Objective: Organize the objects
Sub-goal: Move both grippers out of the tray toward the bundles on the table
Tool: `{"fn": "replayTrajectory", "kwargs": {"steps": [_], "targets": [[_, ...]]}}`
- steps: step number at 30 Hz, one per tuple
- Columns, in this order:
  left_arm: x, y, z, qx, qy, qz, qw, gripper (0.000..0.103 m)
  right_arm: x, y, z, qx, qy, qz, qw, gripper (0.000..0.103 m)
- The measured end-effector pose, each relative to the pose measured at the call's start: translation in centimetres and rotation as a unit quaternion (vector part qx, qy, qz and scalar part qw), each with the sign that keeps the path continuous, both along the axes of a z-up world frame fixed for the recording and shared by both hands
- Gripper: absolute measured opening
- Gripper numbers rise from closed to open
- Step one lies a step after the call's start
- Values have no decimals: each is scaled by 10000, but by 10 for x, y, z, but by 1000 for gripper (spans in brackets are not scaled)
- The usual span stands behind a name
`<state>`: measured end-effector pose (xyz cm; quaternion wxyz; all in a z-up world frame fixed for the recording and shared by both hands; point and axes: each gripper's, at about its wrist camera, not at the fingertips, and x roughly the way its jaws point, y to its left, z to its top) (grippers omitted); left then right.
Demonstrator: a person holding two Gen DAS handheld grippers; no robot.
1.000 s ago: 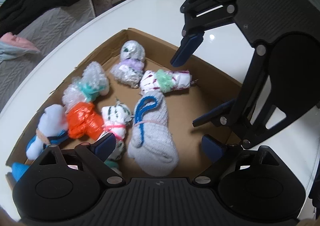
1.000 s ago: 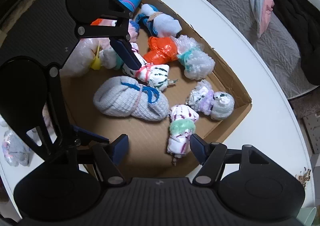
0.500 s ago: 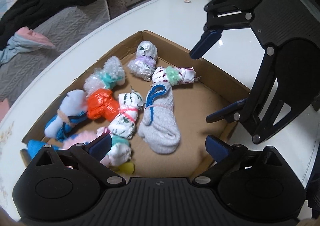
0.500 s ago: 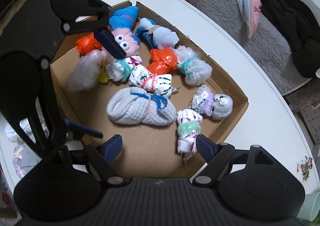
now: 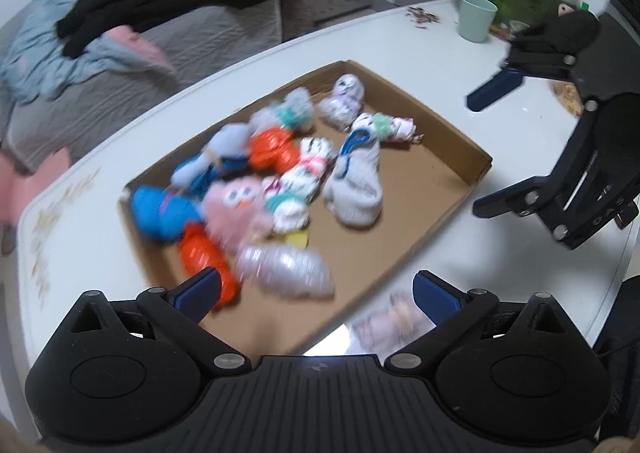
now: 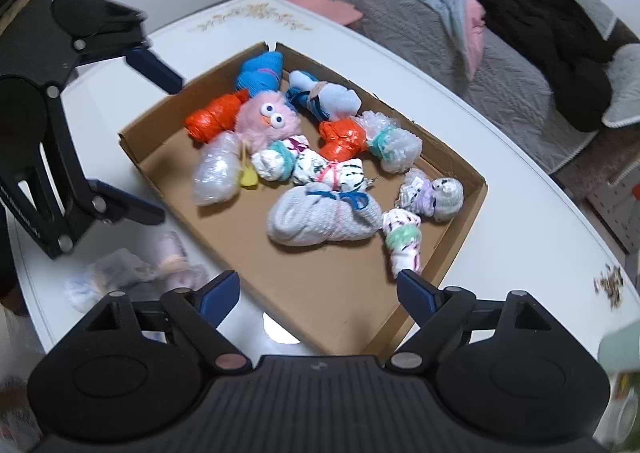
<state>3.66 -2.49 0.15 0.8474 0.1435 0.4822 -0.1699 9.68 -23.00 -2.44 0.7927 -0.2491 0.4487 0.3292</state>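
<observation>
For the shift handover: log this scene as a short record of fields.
container: cardboard box on white table
contents: tied sock and bag bundles, pink fuzzy toy, grey sock bundle
outside box: loose bundles on the table by the near-left wall
left gripper: open, empty
right gripper: opening, nothing between its jaws

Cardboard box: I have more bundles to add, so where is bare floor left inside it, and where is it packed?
Bare floor in the cardboard box runs along the near wall, in front of the grey sock bundle, and up the left wall beside the clear plastic bundle. The far half is crowded around the pink fuzzy toy.
</observation>
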Motion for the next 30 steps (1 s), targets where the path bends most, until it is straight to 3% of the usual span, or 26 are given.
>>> {"fn": "replayTrajectory", "kwargs": {"steps": [7, 14, 30], "targets": [[-51, 28, -7, -90, 37, 529, 9986, 103, -50, 0, 4, 481, -75, -478, 9977, 88], [-84, 26, -33, -164, 164, 864, 9960, 103, -95, 3, -4, 846, -49, -1022, 9911, 90], [-86, 1, -70, 19, 131, 674, 9976, 103, -178, 22, -61, 1252, -142, -2297, 9651, 92]]}}
